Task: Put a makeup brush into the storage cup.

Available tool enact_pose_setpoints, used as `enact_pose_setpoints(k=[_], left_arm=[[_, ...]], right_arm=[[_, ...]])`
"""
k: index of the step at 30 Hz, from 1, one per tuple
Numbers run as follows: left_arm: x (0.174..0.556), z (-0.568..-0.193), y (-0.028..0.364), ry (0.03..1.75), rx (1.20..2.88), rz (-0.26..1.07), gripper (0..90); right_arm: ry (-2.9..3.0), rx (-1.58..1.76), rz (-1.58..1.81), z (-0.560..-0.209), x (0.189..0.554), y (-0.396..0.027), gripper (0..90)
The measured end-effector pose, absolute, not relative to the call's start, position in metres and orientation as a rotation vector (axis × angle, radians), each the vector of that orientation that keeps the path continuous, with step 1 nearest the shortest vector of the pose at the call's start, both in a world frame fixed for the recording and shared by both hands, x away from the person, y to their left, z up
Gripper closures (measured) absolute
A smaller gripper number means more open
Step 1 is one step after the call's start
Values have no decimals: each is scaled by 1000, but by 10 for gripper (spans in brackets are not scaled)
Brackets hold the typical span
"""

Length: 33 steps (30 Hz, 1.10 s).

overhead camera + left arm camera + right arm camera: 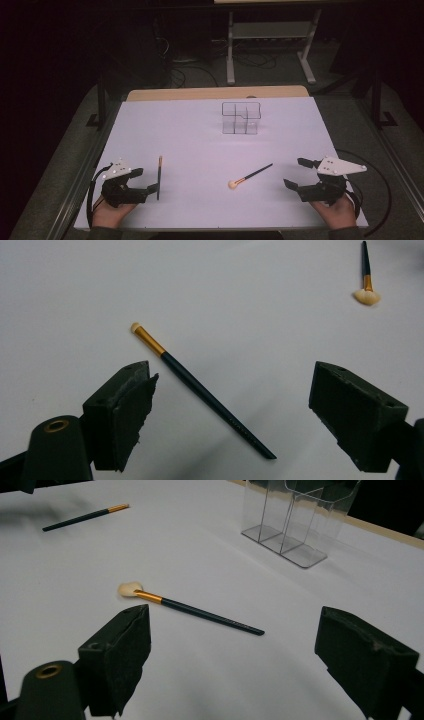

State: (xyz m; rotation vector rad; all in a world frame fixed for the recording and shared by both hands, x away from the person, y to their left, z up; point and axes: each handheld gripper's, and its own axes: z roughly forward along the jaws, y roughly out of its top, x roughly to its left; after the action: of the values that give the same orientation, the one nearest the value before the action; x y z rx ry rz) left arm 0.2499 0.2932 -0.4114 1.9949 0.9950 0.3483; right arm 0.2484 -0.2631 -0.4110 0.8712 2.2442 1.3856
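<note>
On the white table (pixel 200 150), both grippers, left (pixel 146 181) and right (pixel 295 173), gape empty beside seemingly untouched brushes (pixel 250 176).

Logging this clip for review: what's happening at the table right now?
A person holds a two-jaw gripper in each hand over a white table. Both stand open and hold nothing. The left gripper is beside a thin small-tipped makeup brush; the right gripper faces a fan-tipped makeup brush. A clear, empty compartment organizer stands at the far side. Nothing is picked up yet.

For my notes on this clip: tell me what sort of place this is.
Probably a lab or recording room: a white-covered table, bundled cables on the floor behind it, and staged props, a clear organizer and two makeup brushes.
</note>
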Motion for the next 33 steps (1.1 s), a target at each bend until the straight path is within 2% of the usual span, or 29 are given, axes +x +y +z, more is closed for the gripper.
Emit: enact_pose_setpoints(k=[25,33], left_arm=[[253,-409,291,1015,2003,350,192],[259,-409,289,991,2063,406,227]], right_arm=[[2280,849,1343,-414,252,-256,138],[2298,846,1317,-414,250,-252,138]])
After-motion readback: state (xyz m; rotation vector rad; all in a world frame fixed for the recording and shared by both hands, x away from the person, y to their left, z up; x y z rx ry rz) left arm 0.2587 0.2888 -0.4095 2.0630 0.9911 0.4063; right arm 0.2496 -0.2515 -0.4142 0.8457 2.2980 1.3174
